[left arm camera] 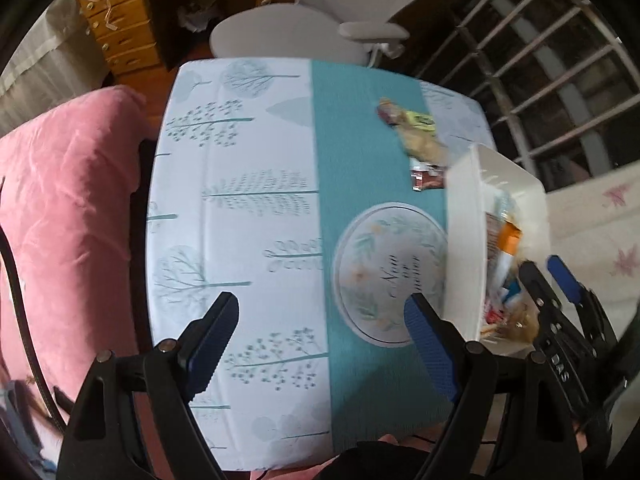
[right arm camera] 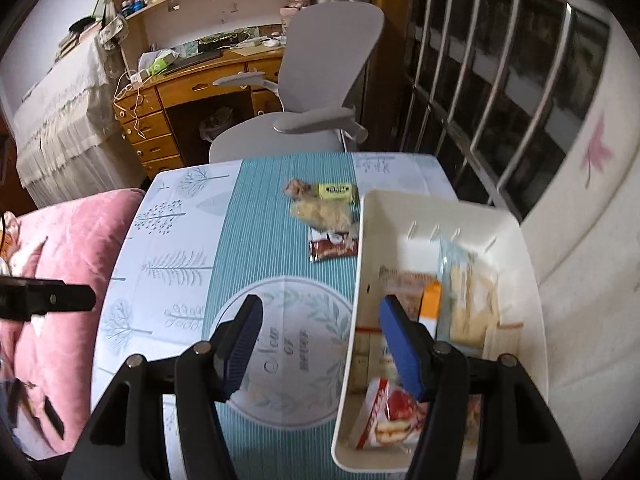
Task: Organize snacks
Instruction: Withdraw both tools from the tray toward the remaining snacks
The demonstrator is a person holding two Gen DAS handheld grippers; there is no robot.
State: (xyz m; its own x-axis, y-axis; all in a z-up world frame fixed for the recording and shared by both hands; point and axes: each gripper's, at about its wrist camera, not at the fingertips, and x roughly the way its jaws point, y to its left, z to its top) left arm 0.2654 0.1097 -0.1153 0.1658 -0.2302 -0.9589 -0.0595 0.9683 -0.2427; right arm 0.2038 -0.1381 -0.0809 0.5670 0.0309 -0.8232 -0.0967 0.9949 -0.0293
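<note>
On the tree-print tablecloth [right arm camera: 168,264], a white bin [right arm camera: 448,216] of packets sits at three o'clock, four loose snacks [right arm camera: 324,210] lie just beyond its far-left corner at twelve, and the left gripper [left arm camera: 324,344] and right gripper [right arm camera: 320,344] hover with jaws apart, holding nothing.

Loose snack packets [left arm camera: 416,136] motion-blurred, white bin [right arm camera: 532,280] — near end cut off
</note>
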